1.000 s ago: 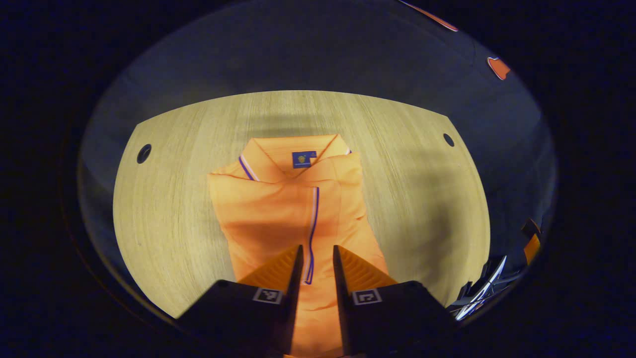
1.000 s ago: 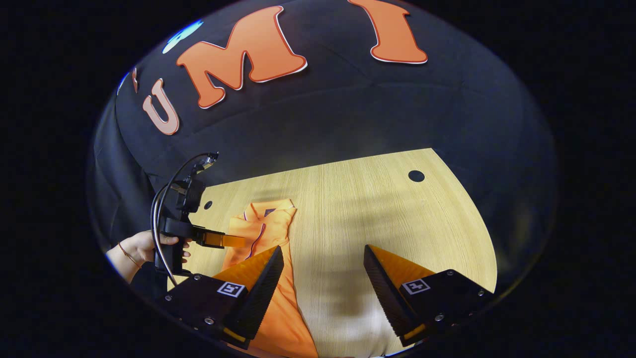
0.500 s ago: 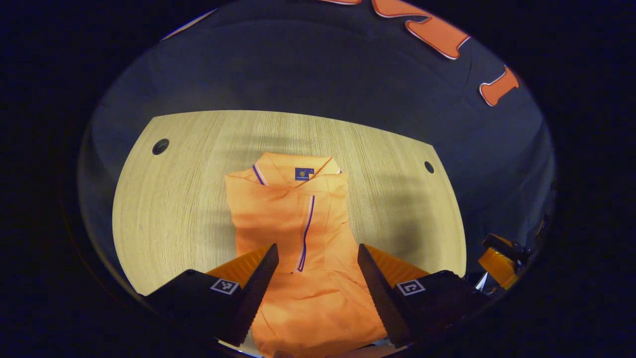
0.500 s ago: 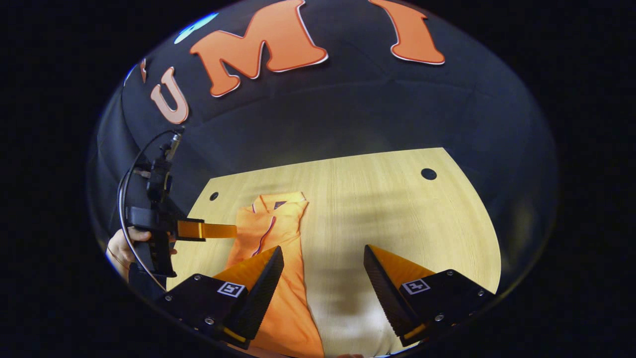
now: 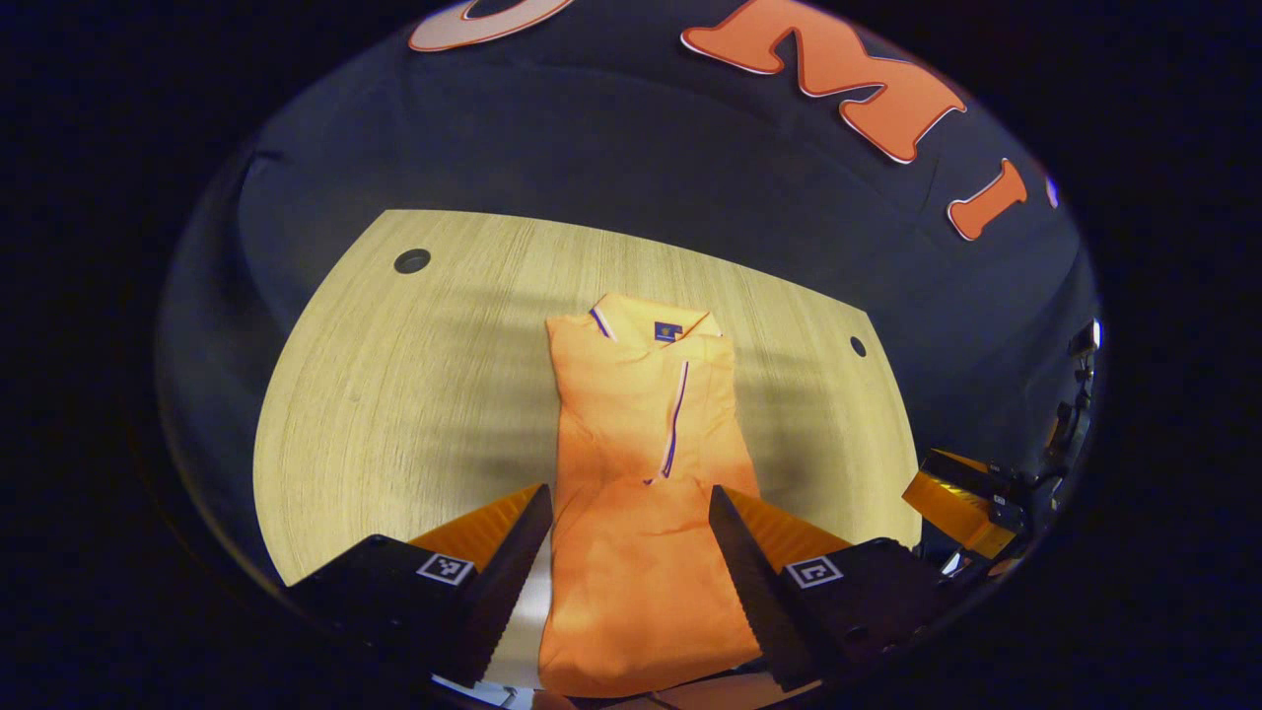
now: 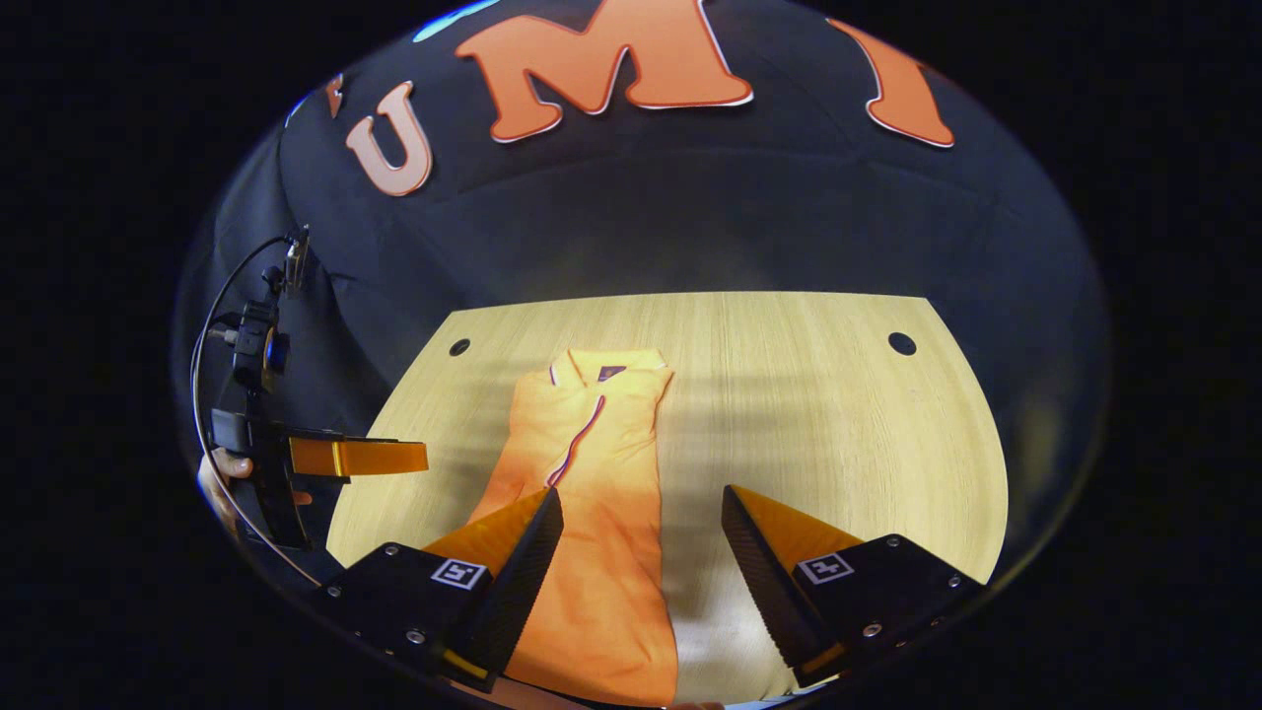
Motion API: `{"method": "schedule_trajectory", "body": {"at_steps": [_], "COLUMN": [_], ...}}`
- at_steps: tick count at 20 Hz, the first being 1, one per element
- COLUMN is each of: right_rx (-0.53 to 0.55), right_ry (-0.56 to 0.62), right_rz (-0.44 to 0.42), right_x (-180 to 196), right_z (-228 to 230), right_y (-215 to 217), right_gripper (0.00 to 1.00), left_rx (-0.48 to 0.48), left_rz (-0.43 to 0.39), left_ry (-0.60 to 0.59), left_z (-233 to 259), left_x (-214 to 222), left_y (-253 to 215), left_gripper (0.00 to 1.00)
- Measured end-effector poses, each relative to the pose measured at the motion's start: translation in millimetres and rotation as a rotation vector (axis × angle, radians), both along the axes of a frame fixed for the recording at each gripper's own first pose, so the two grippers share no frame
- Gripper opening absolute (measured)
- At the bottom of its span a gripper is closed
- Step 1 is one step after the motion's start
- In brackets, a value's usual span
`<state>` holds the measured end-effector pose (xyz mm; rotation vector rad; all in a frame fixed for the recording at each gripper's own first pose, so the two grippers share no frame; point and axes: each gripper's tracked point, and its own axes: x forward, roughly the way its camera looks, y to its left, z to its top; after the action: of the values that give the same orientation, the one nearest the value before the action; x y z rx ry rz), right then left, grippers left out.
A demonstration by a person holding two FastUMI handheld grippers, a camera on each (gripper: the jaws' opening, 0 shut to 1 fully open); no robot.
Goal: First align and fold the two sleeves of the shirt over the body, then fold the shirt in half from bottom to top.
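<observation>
- My left tongs point(image 5: 629, 513), bottom centre of the left gripper view: spread apart, gripping nothing, held above the near part of the shirt point(image 5: 641, 463).
- My right tongs point(image 6: 641, 518), bottom centre of the right gripper view: also spread, empty. One finger overlaps the shirt's near right edge in the frame, the other sits over bare counter point(image 6: 818, 414).
- Shirt lies flat mid-counter as a narrow strip, collar at the far end, hem point(image 5: 651, 661) nearest me at the lower edge of the frame. Sleeves look already folded over the body, so I judge the bottom-to-top fold is what's left.
- Risk: hem sits very close to the near counter edge. A grab there could catch only the top layer, or drag the strip off the edge.
- Risk: if the two tongs pinch at uneven heights, the fold goes skewed and the tucked sleeves slip open.
- Risk: thin fabric may slide out of the tongs mid-lift.
- Placket stripe point(image 5: 675, 419) runs down the middle, handy as an alignment line.
- Middle distance: counter around the shirt is bare, nothing blocks the fold path.
- Far: two round cable holes point(image 5: 412, 261) near the back corners, well apart from the shirt.
- Left tongs also appear at left of the right gripper view, with a hand point(image 6: 219, 480) holding them, off to the side of the shirt.
</observation>
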<state>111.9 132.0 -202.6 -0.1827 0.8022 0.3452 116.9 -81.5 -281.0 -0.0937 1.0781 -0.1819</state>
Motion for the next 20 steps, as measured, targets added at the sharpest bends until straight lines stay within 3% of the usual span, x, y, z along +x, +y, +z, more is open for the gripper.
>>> {"method": "schedule_trajectory", "body": {"at_steps": [5,13,20], "right_rx": [-0.049,-0.103,-0.187], "right_ry": [0.035,0.162,0.287], "right_rz": [0.015,0.021,-0.006], "right_x": [-28.2,-100.2,-151.1], "right_z": [-21.4,-73.1,-134.1], "right_y": [5.7,2.0,-23.9], "right_gripper": [0.99,0.99,0.99], "left_rx": [0.030,0.062,0.096], "left_rz": [-0.007,-0.071,-0.044], "left_ry": [0.061,0.159,0.253], "left_z": [-19.5,-63.0,-98.2], "left_x": [-54.1,-130.1,-209.4], "left_y": [28.9,32.9,39.4], "left_gripper": [0.99,0.99,0.99]}}
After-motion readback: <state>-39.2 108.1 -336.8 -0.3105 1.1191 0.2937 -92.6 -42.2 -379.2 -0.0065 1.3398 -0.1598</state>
